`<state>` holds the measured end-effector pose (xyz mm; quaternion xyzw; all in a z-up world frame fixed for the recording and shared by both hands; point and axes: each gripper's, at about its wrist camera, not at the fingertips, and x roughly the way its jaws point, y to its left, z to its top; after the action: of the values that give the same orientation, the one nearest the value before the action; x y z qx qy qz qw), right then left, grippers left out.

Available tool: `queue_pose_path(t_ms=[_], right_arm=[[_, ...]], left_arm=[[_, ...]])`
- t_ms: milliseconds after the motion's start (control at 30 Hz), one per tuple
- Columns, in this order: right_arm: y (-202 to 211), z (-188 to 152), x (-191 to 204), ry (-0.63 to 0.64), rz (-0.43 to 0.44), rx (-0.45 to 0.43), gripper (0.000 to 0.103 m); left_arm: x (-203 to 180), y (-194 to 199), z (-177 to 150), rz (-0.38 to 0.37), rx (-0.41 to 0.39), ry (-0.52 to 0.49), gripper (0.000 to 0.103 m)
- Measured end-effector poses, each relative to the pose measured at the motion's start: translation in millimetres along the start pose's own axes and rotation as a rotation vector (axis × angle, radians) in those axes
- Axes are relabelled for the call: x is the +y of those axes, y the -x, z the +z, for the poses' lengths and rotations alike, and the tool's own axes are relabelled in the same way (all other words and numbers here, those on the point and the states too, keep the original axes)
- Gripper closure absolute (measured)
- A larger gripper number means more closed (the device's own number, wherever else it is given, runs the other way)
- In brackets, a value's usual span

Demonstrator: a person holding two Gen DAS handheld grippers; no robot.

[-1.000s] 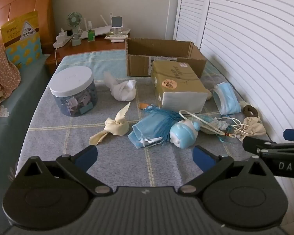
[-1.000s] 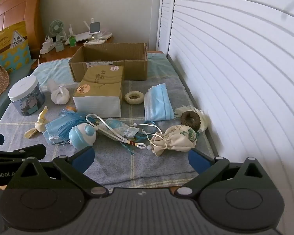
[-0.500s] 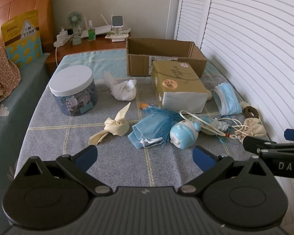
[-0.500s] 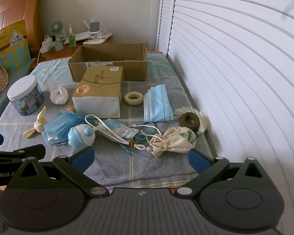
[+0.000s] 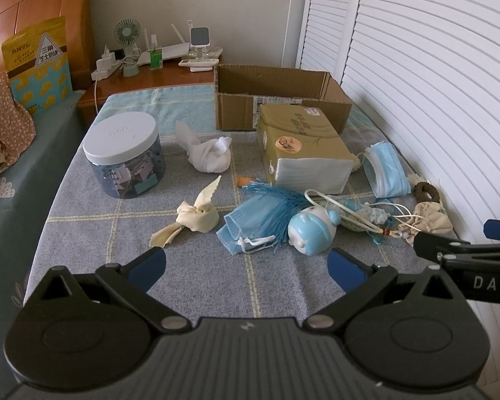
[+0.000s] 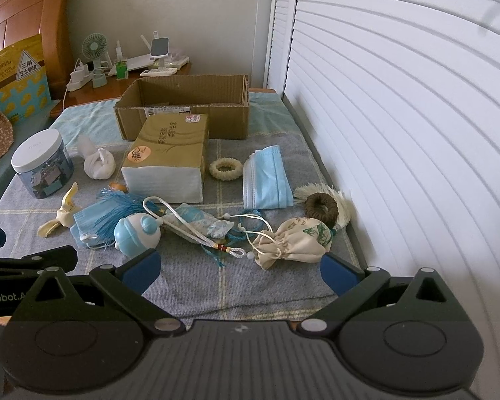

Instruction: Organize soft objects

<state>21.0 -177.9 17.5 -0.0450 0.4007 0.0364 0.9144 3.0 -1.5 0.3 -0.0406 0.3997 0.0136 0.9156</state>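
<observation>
Soft things lie scattered on a grey checked cloth: a cream knotted cloth [image 5: 196,218], a white knotted cloth [image 5: 210,156], a crumpled blue mask [image 5: 246,225], a flat blue mask [image 6: 266,180], a cream drawstring pouch [image 6: 293,243], a brown hair tie [image 6: 321,206] and a cream scrunchie [image 6: 226,169]. An open cardboard box [image 6: 183,110] stands at the back. My left gripper [image 5: 246,266] is open and empty, above the near edge. My right gripper [image 6: 240,268] is open and empty, just before the pouch.
A tissue pack [image 5: 303,150] lies in front of the box. A white-lidded jar [image 5: 125,158] stands at the left. A light blue toy [image 5: 311,230] and a corded sachet [image 6: 200,223] lie mid-cloth. White louvred doors [image 6: 400,133] run along the right. A cluttered nightstand [image 5: 150,73] stands behind.
Both grippers have drifted very slightly; the scene has shifted a little in both views. Nothing was taken hold of or moved.
</observation>
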Motion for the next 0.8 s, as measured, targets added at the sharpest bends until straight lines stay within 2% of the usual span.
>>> queue_pose_path(t_ms=[800], right_arm=[[0.9,0.4,-0.5,0.003,-0.005,-0.005,0.000]], left_arm=[[-0.5,0.5,0.7,0.001,-0.003,-0.001,0.001]])
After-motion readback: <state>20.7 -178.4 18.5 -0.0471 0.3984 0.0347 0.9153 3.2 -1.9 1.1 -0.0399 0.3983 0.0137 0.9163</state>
